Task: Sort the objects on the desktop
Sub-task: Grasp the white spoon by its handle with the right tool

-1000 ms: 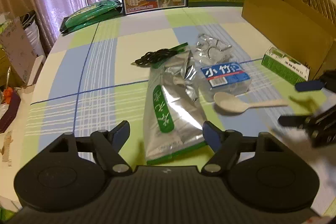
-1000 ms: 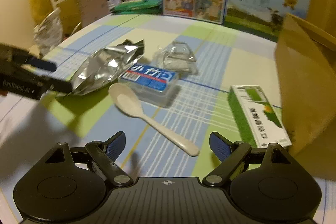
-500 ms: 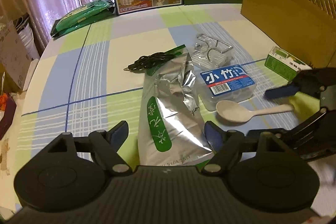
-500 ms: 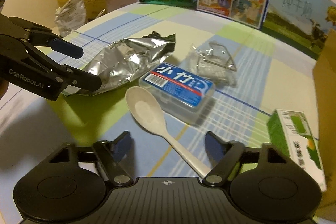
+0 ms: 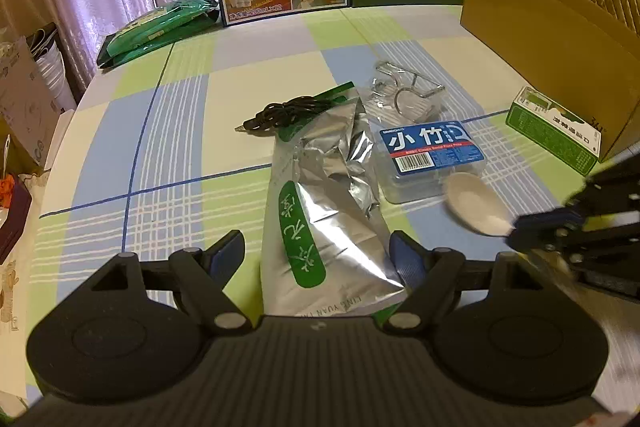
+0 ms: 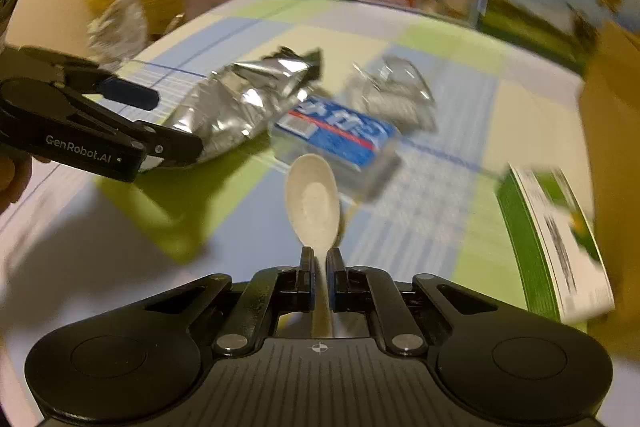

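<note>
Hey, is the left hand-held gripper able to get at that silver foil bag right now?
Probably yes. The left hand-held gripper is open, with the foil bag lying flat between its fingers and nothing on top of it.

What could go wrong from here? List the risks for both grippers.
1. The right gripper pinches only the thin handle of the white spoon, whose bowl sticks out ahead; it may pivot or slip if swung fast.
2. The spoon's bowl sits close to the blue-labelled plastic box and could knock it.
3. The left gripper stands open over the foil bag; its slick, crumpled foil may slide from the pads.
</note>
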The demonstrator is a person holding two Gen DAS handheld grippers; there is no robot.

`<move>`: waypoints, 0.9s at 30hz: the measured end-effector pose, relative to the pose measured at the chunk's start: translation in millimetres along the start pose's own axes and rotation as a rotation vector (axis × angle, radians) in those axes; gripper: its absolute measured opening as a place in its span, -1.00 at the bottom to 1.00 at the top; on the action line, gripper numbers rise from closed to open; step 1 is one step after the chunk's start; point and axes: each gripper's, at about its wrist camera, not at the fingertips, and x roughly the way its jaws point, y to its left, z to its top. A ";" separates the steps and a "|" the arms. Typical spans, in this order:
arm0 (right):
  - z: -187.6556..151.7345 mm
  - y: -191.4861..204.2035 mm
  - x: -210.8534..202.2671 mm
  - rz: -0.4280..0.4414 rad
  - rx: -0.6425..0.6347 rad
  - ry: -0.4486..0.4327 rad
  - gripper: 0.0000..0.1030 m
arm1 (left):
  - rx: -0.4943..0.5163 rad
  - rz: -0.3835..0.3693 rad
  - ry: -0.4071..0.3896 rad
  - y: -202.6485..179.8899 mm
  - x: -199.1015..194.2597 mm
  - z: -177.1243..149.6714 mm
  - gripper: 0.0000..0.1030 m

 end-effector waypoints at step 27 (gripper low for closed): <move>-6.1 7.5 7.8 -0.063 0.024 -0.117 -0.42 | -0.043 -0.010 0.000 2.2 16.4 9.6 0.49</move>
